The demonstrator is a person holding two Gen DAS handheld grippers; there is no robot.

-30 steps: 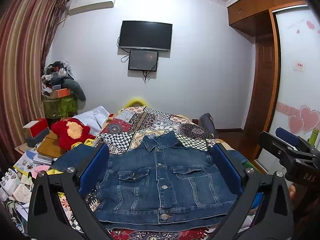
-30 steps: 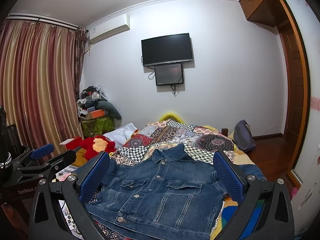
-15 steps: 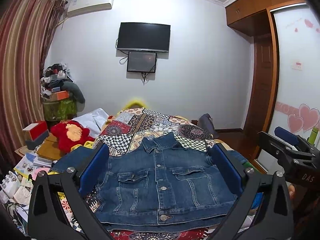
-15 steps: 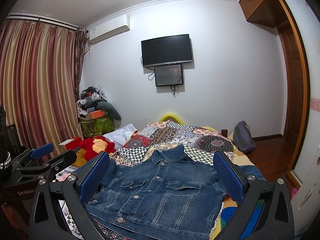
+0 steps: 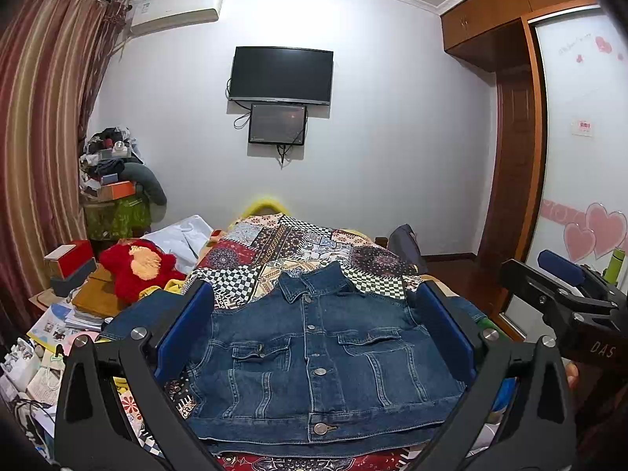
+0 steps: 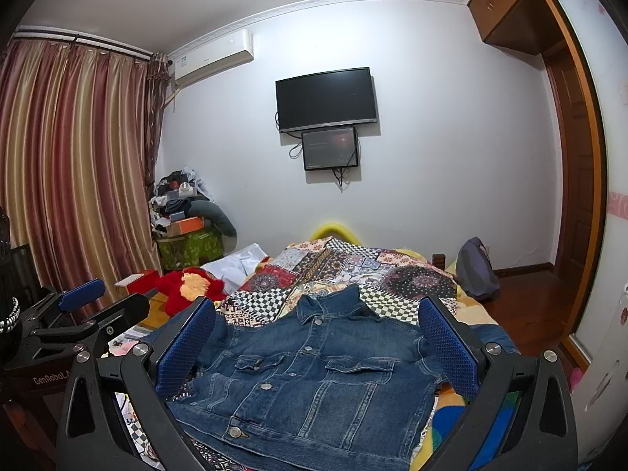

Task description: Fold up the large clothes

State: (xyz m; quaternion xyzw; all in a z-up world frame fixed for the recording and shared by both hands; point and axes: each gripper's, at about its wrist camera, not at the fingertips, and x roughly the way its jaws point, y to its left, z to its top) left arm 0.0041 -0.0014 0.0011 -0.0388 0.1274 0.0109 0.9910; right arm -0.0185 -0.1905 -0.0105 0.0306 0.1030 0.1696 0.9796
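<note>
On the far left a red plush toy (image 5: 137,271) lies beside the bed, near stacked boxes and papers. The left gripper (image 5: 314,329) hovers above the near edge of the bed with its jaws spread wide and nothing between them; its blue pads (image 5: 184,329) frame the garment without touching it. Between them, a denim jacket (image 5: 314,353) lies flat and face-up on the patchwork bedspread (image 5: 298,243), buttoned, collar pointing toward the far wall, hem toward the camera. The sleeves run off to either side and are partly hidden behind the fingers.

The right gripper (image 6: 318,345) is likewise released and empty, held just above the jacket's right half, and shows at the right edge of the left wrist view.

Denim of this weight probably handles as a heavy, fairly stiff cloth: it should hold a crease and not slip, but thick seams and metal buttons will likely resist a pinch. A likely good hold is at the shoulder seam and the hem corner on each side, clear of the buttons, so a side panel and sleeve can swing inward together.
</note>
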